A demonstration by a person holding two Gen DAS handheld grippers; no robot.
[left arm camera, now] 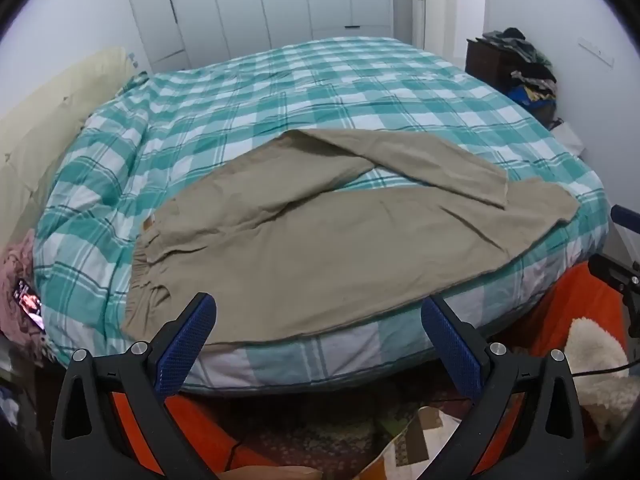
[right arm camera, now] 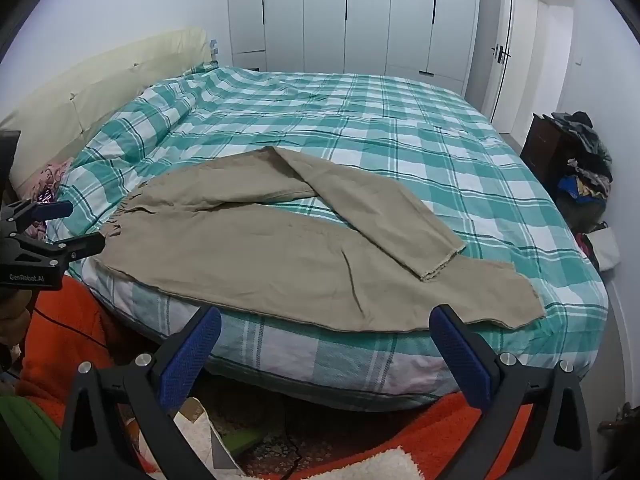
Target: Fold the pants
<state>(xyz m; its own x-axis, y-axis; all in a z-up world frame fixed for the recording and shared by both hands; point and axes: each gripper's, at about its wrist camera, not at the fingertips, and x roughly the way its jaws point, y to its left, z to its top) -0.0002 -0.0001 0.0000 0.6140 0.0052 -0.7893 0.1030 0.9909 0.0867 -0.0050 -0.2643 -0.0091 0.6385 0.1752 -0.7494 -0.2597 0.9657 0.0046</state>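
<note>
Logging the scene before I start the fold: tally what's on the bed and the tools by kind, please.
Khaki pants, spread on the plaid bedcover: 1
Cream pillows at the head of the bed: at least 1, the exact count is unclear
Handheld tools, both open and holding nothing: 2, left tool and right tool
Total: 4 or more

A bed [right arm camera: 400, 128] with a teal checked cover filled the room. White wardrobes [right arm camera: 348, 12] lined the far wall; a door [right arm camera: 520, 52] stood right, orange rug [right arm camera: 440, 432] below.
</note>
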